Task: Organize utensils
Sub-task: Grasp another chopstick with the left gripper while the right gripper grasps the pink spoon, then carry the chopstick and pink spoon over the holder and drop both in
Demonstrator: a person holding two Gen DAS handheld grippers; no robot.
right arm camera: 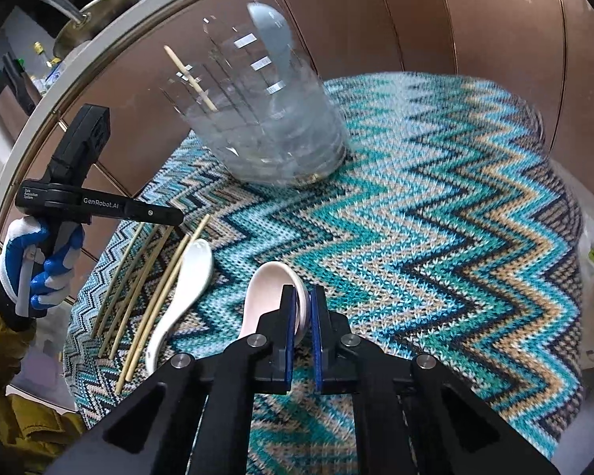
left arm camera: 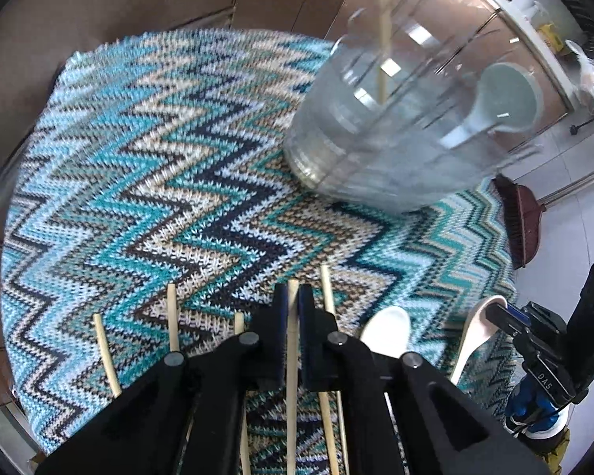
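A clear glass jar (left arm camera: 396, 118) stands on the zigzag cloth (left arm camera: 158, 158) and holds one chopstick (left arm camera: 384, 31) and a pale blue spoon (left arm camera: 499, 99); it also shows in the right wrist view (right arm camera: 273, 126). My left gripper (left arm camera: 293, 301) is shut on a wooden chopstick (left arm camera: 292, 376), among several chopsticks (left arm camera: 107, 356) lying on the cloth. My right gripper (right arm camera: 303, 297) is shut on the rim of a white ceramic spoon (right arm camera: 265, 297). A second white spoon (right arm camera: 182, 293) lies beside the chopsticks (right arm camera: 138, 289).
The round table's edge (left arm camera: 511, 237) drops to a tiled floor (left arm camera: 574, 217) with a broom head (left arm camera: 522, 225). Brown cabinet panels (right arm camera: 455, 19) stand behind the table. A pot (right arm camera: 95, 19) sits on a counter at far left.
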